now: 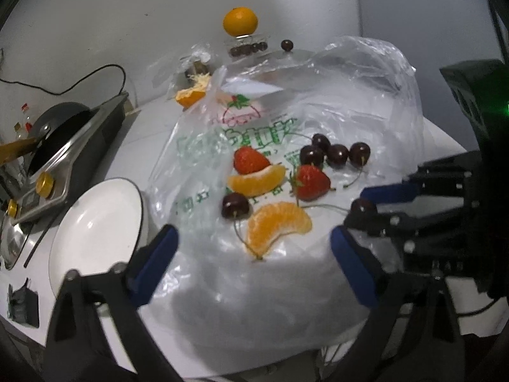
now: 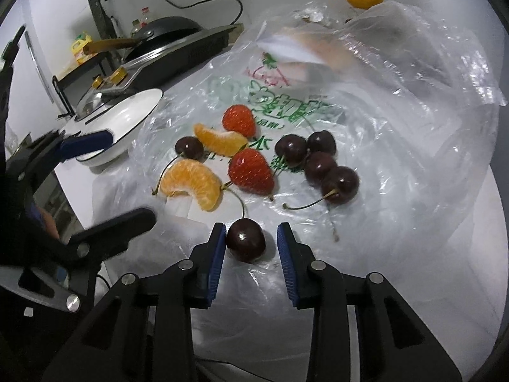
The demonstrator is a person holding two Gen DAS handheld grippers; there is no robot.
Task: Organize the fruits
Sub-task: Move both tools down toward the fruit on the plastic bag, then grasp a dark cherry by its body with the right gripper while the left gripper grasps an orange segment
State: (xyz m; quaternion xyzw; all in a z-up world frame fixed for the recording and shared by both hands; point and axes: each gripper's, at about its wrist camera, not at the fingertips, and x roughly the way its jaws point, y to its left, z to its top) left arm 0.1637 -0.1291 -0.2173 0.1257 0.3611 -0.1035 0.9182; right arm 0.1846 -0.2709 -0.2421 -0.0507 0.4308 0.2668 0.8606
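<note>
- Bracketing a single dark cherry (image 2: pixel 245 243) at the lower centre of the right wrist view, the right hand-held gripper (image 2: pixel 251 248) stands narrow but not closed: its left pad (image 2: pixel 219 248) touches or nearly touches the fruit, while the other pad stands off with a gap.
- Closing well here, as I judge it, means squeezing gently on the round body, since a cherry is soft and will roll on the slick plastic bag (image 2: pixel 397 146) under it; its stem points away toward the upper frame and should be kept clear of the pads.
- Beside it, at the lower part of the left wrist view, the left hand-held gripper (image 1: pixel 254 251) hangs wide and holds nothing, just short of an orange segment (image 1: pixel 276 226).
- Toward mid-frame the rest of the fruit lies on the bag: a second orange segment (image 1: pixel 256 181), two strawberries (image 1: pixel 310 182), a lone cherry (image 1: pixel 234 205), and a cluster of four cherries (image 1: pixel 334 152) to the right.
- At the left edge a white bowl (image 1: pixel 95 226) sits on the counter (image 1: pixel 133 146), empty, and looks the likely place for the sorted fruit.
- Farther off, at the upper centre, a whole orange (image 1: pixel 240 21) rests above a clear container holding small dark pieces; a stove with a pan (image 1: pixel 60 133) fills the left.
</note>
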